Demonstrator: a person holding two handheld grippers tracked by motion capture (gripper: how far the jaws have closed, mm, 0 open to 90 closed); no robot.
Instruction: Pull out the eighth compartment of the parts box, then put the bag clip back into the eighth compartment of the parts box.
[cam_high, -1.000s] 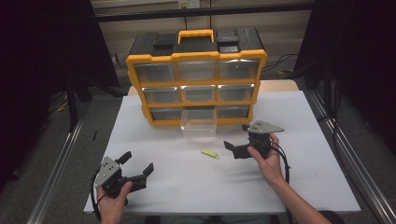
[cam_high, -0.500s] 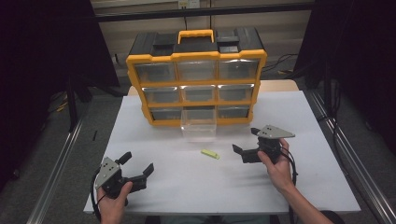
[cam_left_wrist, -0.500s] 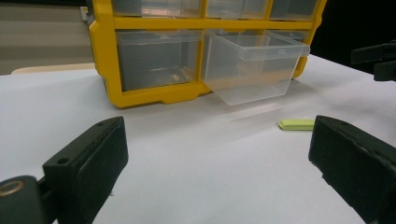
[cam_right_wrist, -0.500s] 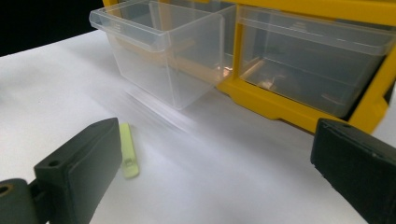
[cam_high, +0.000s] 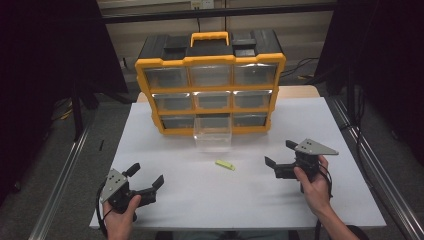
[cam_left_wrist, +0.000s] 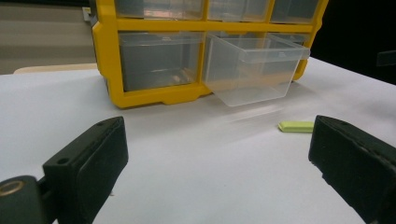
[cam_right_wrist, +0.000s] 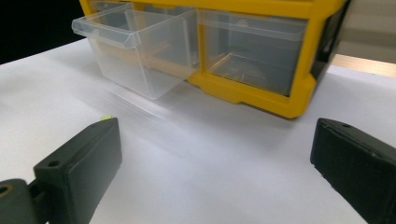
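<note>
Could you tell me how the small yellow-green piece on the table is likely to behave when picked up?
The yellow-green piece lies flat and thin on the white table, so it probably won't roll. It looks light and may slide if nudged. Being so low, it could prove awkward for the tongs' wide pads.

room: dim, dark sides | wall (cam_high: 165, 30): beige panels | table (cam_high: 350, 200): white top | floor (cam_high: 45, 165): grey, metal rails

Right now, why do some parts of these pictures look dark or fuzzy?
High view: surroundings fall into black, while the white table is lit evenly. Left gripper view: the near tongs are soft, the clear drawer sharper. Right gripper view: streaky reflections smear under the drawer.
</note>
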